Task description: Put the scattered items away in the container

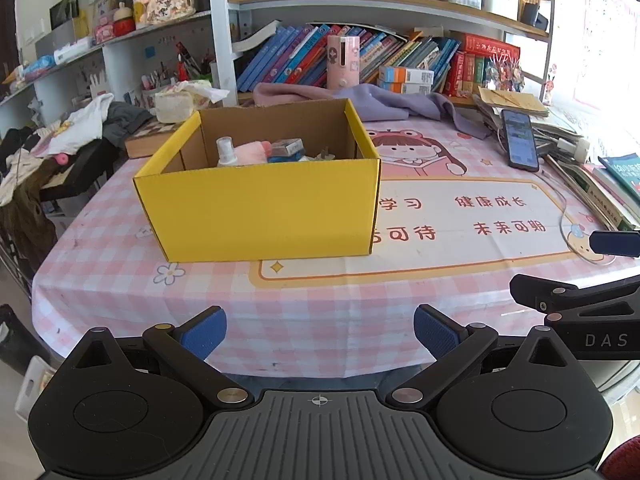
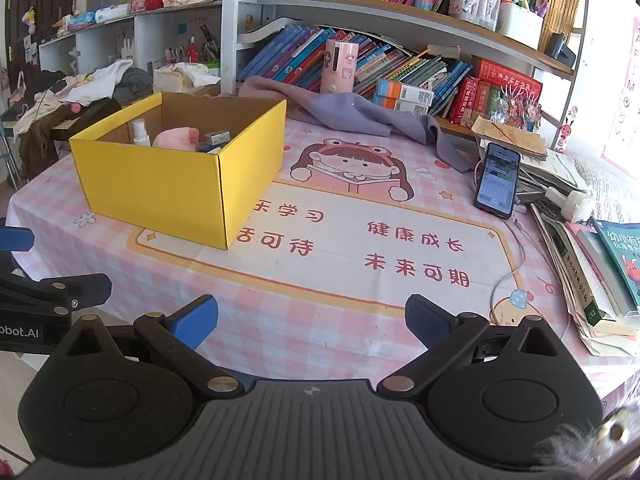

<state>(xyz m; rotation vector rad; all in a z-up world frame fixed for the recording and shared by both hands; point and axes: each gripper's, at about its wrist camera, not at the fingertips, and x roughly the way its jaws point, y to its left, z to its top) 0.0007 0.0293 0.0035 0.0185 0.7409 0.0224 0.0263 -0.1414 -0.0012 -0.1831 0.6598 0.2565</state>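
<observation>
A yellow cardboard box (image 1: 260, 204) stands on the pink checked tablecloth; it also shows in the right wrist view (image 2: 160, 192). Inside it lie a white spray bottle (image 1: 226, 152), a pink soft item (image 1: 252, 151) and a small carton (image 1: 289, 146). My left gripper (image 1: 320, 334) is open and empty, near the table's front edge, short of the box. My right gripper (image 2: 312, 322) is open and empty, to the right of the box. Each gripper shows at the edge of the other's view.
A phone (image 2: 497, 178) with a white cable lies at the right, beside stacked books and papers (image 2: 592, 280). A purple cloth (image 2: 360, 114) and a pink cylinder (image 2: 338, 66) lie behind the box. Bookshelves rise at the back. Clothes are piled at the left (image 1: 80, 124).
</observation>
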